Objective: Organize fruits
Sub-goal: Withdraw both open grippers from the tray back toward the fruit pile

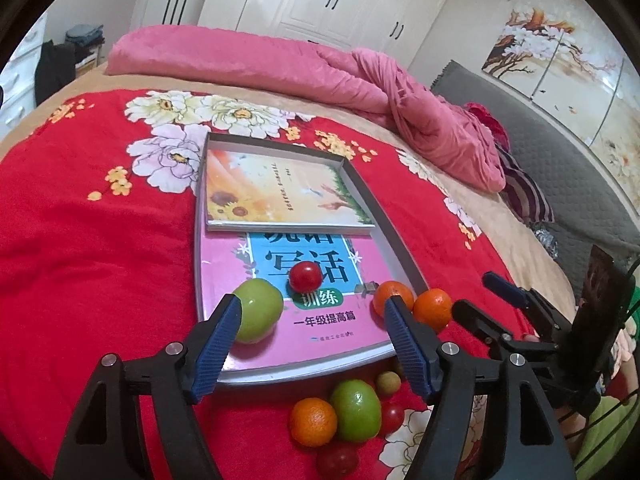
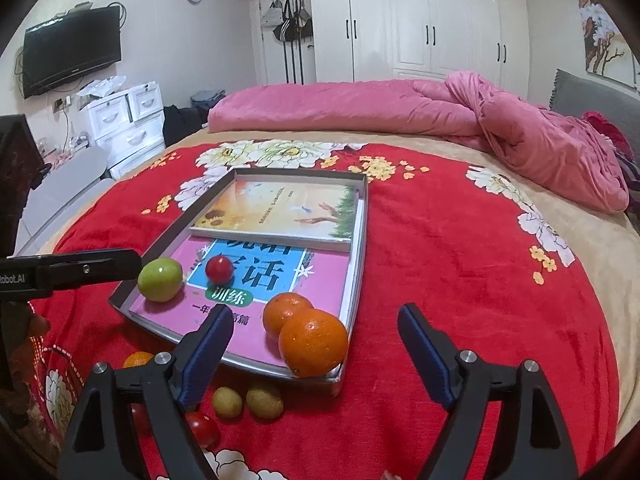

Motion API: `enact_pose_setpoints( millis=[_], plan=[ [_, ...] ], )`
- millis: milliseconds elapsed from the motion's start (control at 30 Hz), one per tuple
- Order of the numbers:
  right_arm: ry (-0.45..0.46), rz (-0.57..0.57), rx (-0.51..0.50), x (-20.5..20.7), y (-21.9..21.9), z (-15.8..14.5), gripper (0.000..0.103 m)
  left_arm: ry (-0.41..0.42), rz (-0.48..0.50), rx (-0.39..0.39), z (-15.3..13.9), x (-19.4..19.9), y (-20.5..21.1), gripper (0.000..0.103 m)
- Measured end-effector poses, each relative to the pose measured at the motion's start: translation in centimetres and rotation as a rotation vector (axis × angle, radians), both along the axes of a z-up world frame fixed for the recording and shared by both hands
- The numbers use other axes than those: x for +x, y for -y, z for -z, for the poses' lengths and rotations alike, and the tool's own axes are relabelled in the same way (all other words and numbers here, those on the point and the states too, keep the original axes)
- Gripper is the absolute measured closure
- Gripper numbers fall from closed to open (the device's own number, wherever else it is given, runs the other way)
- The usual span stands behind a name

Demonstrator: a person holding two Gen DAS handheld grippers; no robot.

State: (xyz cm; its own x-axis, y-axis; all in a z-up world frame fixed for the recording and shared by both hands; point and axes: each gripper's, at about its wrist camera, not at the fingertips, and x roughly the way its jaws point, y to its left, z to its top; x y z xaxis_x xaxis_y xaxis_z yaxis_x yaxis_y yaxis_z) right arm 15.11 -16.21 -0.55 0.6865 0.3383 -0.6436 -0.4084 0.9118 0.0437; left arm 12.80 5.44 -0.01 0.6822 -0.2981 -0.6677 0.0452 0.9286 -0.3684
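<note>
Green apple point(image 1: 256, 314) beside left fingers point(image 1: 218, 344)

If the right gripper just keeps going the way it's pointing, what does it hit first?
Probably the nearer orange at the tray's near right corner. The right gripper, jaws open and empty, points down at it, though depth is hard to judge.

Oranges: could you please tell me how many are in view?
3: two touching in the tray's near right corner, one on the bedspread by a green apple. Others may be hidden.

Glossy paper book cover point(image 1: 304, 332); soft plush red blanket point(image 1: 100, 264).
</note>
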Motion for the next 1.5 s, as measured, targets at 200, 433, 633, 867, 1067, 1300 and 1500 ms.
enact_pose_setpoints(
  millis=[200,433,633,867,1067,1300,1500],
  plan=[
    [0.053,0.017,0.046,-0.6,0.8,-1.4,0.01,-0.01,-0.013,-0.018,-0.3,-0.9,-0.6,0.027],
    [0.062,0.034,0.054,-0.9,1.3,-2.1,0.007,-0.024,0.002,-0.025,-0.2,-1.6,-0.4,0.027],
    [0.04,0.028,0.056,-1.3,1.5,-2.1,0.007,-0.027,0.011,-0.011,-0.2,-2.1,0.0,0.027],
    [0.036,0.013,0.044,-2.0,1.1,-2.1,0.006,-0.027,0.007,-0.014,-0.6,-2.6,-0.2,0.027],
    [0.02,-0.035,0.045,-2.9,0.4,-2.2,0.006,-0.043,0.016,0.002,-0.7,-3.1,0.1,0.027],
    [0.01,-0.119,0.023,-4.5,-1.2,-2.1,0.006,-0.072,0.032,0.029,-0.5,-4.0,1.1,0.027],
    [-0.009,-0.174,-0.001,-5.9,-2.5,-1.7,0.006,-0.103,0.034,0.047,-0.1,-4.6,1.4,0.027]
  ],
)
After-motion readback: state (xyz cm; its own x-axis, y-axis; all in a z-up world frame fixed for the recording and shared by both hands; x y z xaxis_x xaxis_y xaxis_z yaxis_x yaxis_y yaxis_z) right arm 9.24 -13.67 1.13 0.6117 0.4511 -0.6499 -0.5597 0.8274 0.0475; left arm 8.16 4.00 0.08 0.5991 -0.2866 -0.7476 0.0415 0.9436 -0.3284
